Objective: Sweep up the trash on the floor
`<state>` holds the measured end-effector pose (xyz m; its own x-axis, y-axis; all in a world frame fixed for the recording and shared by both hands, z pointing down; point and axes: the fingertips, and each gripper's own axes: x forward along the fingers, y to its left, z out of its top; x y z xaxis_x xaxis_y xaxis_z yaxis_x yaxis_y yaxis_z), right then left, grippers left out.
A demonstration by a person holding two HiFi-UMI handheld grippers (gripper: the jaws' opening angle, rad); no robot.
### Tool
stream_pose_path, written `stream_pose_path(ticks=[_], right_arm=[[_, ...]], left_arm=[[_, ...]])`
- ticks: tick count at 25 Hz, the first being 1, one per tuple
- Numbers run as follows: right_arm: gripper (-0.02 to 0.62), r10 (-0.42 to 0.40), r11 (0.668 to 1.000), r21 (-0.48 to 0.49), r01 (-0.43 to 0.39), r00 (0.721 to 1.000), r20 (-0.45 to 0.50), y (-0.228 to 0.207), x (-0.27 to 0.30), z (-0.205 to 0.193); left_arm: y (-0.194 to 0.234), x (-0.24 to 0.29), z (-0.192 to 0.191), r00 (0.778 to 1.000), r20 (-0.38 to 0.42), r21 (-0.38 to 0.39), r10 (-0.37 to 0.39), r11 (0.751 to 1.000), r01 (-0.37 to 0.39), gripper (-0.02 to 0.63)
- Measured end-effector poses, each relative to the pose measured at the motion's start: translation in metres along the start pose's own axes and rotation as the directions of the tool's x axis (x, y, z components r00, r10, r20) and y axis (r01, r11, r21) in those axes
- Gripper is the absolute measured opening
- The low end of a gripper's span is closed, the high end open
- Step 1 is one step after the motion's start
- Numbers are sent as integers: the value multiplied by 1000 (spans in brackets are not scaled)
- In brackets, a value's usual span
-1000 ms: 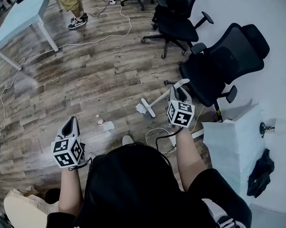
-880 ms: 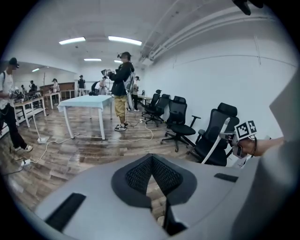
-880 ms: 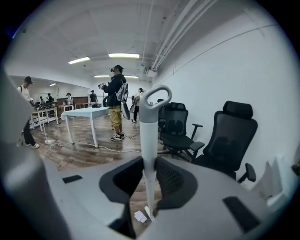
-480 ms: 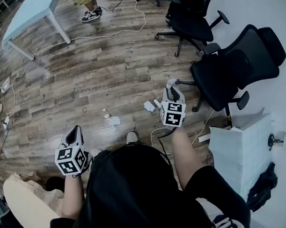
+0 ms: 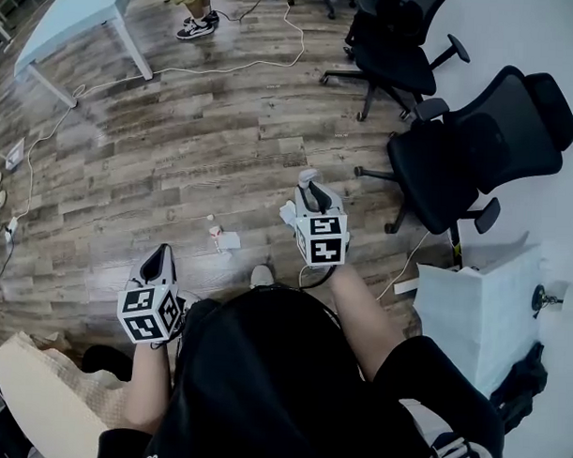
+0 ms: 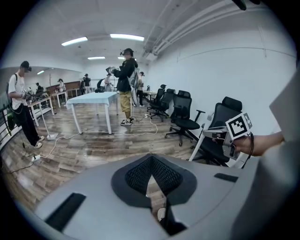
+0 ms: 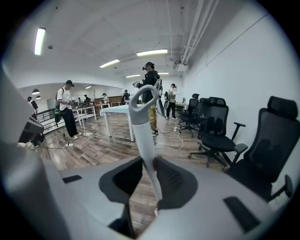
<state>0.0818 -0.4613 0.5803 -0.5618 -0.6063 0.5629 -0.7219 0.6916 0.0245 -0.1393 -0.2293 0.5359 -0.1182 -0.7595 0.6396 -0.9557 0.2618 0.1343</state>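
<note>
The wood-plank floor (image 5: 176,154) carried a white paper scrap (image 5: 228,240) near its middle, with a small pink bit (image 5: 214,230) just beside it and another white scrap (image 5: 287,212) further right. A white cable (image 5: 217,69) trailed across the planks between a table (image 5: 73,14) and black chairs (image 5: 467,155), all standing on the floor.

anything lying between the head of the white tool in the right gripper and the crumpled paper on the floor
Nothing visible does. The right gripper is shut on the white tool, whose head is down by the floor; only bare wood lies between it and the crumpled paper. A shoe toe sits off that line.
</note>
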Motion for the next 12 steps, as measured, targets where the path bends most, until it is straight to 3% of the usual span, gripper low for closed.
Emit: stream_pose_path(ticks=[6, 12], right_arm=[[101, 133, 989, -66, -132, 991, 3, 41, 2, 7], [104, 248, 968, -50, -248, 969, 0, 80, 5, 12]], left_arm=[[-8, 2, 7, 1000, 18, 7, -6, 1000, 5, -5], [-5, 0, 2, 1000, 21, -2, 4, 1000, -4, -6]])
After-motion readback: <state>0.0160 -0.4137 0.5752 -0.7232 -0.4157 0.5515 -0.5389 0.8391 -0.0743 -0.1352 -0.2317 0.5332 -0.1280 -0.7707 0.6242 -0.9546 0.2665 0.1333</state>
